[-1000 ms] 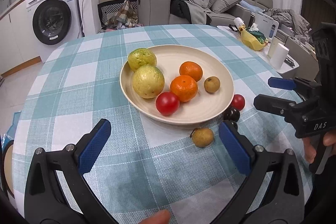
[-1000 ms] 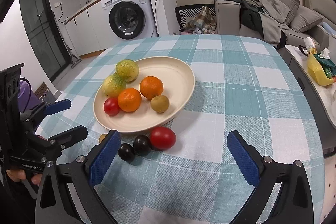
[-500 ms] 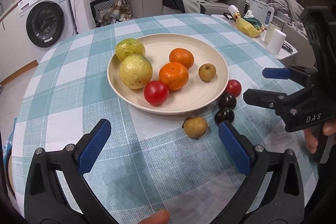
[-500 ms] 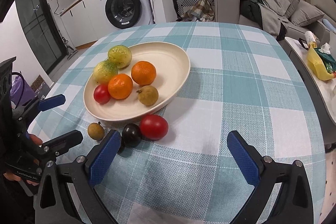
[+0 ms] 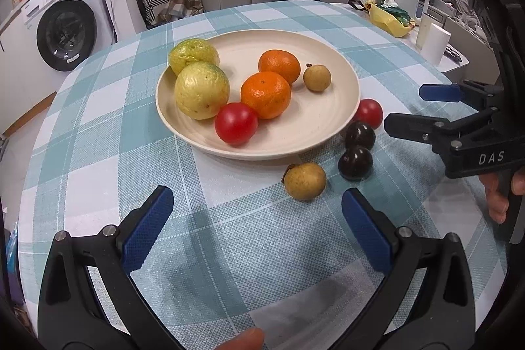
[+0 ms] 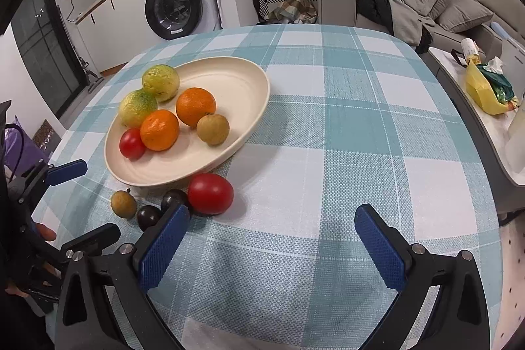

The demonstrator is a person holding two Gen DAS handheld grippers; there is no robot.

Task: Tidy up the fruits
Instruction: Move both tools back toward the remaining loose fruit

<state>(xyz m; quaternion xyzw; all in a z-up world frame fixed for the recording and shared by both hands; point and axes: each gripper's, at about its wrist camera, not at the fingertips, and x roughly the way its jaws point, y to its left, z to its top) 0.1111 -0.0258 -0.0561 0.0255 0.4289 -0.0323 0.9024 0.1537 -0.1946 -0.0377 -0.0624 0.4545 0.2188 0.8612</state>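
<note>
Four fruits off the cream plate (image 5: 344, 94), on the checked tablecloth (image 5: 98, 173) along the plate's near rim: a brown longan (image 5: 305, 181), two dark plums (image 5: 355, 161) (image 5: 360, 135), and a red tomato (image 5: 369, 113). Already in the plate: two yellow-green guavas (image 5: 201, 89), two oranges (image 5: 265, 94), a second tomato (image 5: 235, 122) and a second longan (image 5: 316, 77).

Left gripper (image 5: 256, 227) spread wide, holding nothing, low over the cloth. Longan just ahead and slightly right of its centreline, nearer its right pad than its left; a short shift rightward probably needed to centre it. Round fruit, so no long axis to align with.

Right gripper (image 6: 272, 238) also wide apart and empty. Red tomato (image 6: 210, 193) ahead and to the left, close beside its left pad; one plum (image 6: 174, 199) partly hidden behind that pad, the other (image 6: 148, 216) further left.

Nearer tool by judgement: left for the longan, right for the tomato. Little room among the loose fruits: plums touching or nearly so, plate rim close behind. Open cloth on the right gripper's far side and before both tools.
</note>
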